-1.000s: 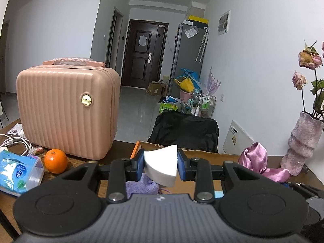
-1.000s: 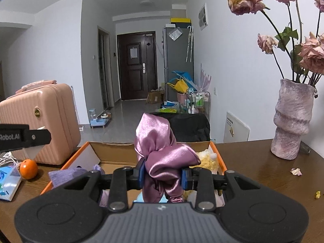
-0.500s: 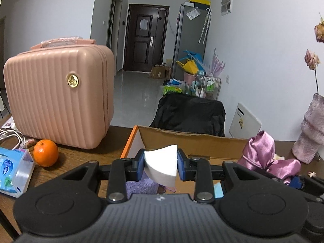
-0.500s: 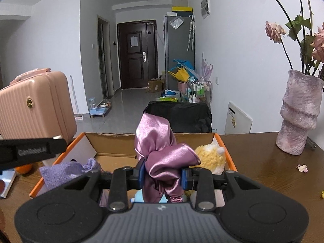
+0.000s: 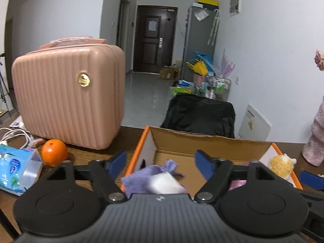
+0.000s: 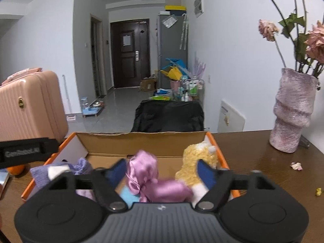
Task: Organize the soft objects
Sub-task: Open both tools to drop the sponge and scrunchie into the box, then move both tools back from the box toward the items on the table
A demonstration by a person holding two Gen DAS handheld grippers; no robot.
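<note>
one white sponge [image 5: 165, 183] lies in the cardboard box [image 5: 210, 144] on one purple knit pouch [image 5: 141, 177], below the left gripper [image 5: 161, 165], whose jaws have just been opening and stand wide, touching nothing. one pink satin scrunchie [image 6: 150, 179] lies in the same box beside one yellow plush toy [image 6: 199, 159], under the right gripper [image 6: 162, 171], whose jaws have also just been opening and hold nothing. the box sits on a brown table [image 6: 263, 162]. to its left stand one pink suitcase [image 5: 68, 101], one orange [image 5: 54, 151] and one blue tissue pack [image 5: 16, 172]; to its right, one vase [image 6: 293, 111] holding dried roses [image 6: 269, 30].
</note>
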